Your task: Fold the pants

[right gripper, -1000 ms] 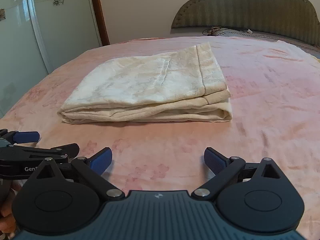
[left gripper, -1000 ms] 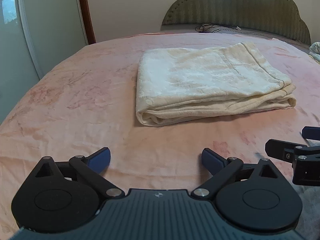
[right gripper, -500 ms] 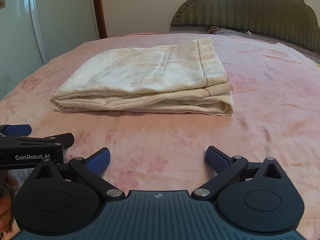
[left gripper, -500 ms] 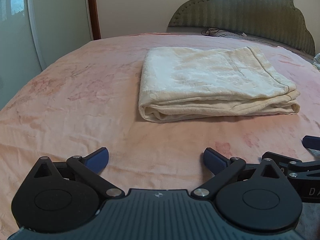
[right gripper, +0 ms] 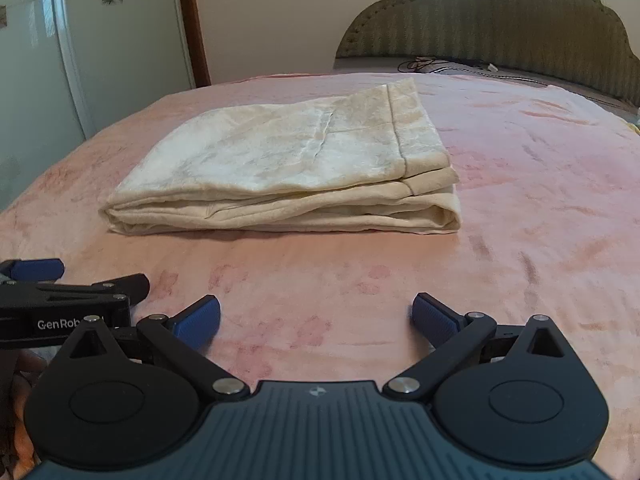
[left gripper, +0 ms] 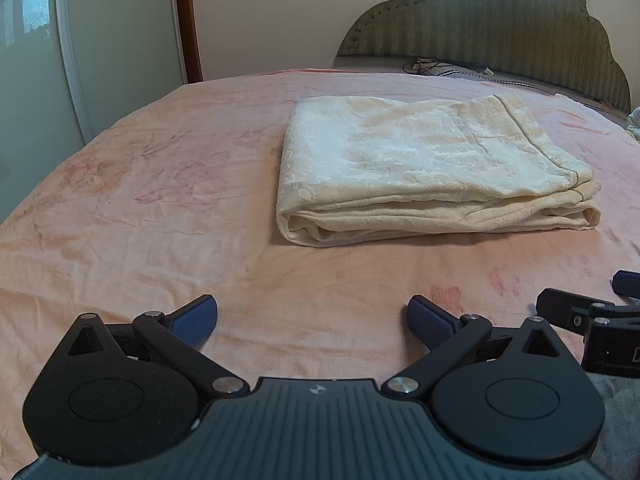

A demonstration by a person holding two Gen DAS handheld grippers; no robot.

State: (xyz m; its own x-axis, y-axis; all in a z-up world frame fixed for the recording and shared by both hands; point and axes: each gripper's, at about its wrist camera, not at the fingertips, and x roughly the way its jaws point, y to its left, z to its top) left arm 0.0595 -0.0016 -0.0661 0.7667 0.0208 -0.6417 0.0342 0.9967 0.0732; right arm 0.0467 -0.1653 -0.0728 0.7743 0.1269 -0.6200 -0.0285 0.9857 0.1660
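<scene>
Cream pants point(left gripper: 424, 168) lie folded into a thick flat rectangle in the middle of the pink bed; the right wrist view shows the same pants point(right gripper: 296, 164) from their other side. My left gripper point(left gripper: 313, 320) hovers low over the bedspread, well short of the pants, open with nothing between its blue pads. The right gripper point(right gripper: 316, 320) is likewise open and empty, a similar distance back. Each gripper shows in the other's view: the right gripper point(left gripper: 592, 320) at the right edge, the left gripper point(right gripper: 60, 292) at the left edge.
A pink floral bedspread point(left gripper: 160, 184) covers the bed. An olive padded headboard point(left gripper: 500, 28) stands behind, with a cable and pillow point(right gripper: 448, 66) below it. A pale wardrobe door point(left gripper: 40, 60) and wooden door frame point(left gripper: 188, 20) stand at the left. A hand point(right gripper: 16, 380) shows at lower left.
Both grippers have drawn back and tilted up a little, so more of the wall and headboard shows. The folded pants have not moved. Both stay open.
</scene>
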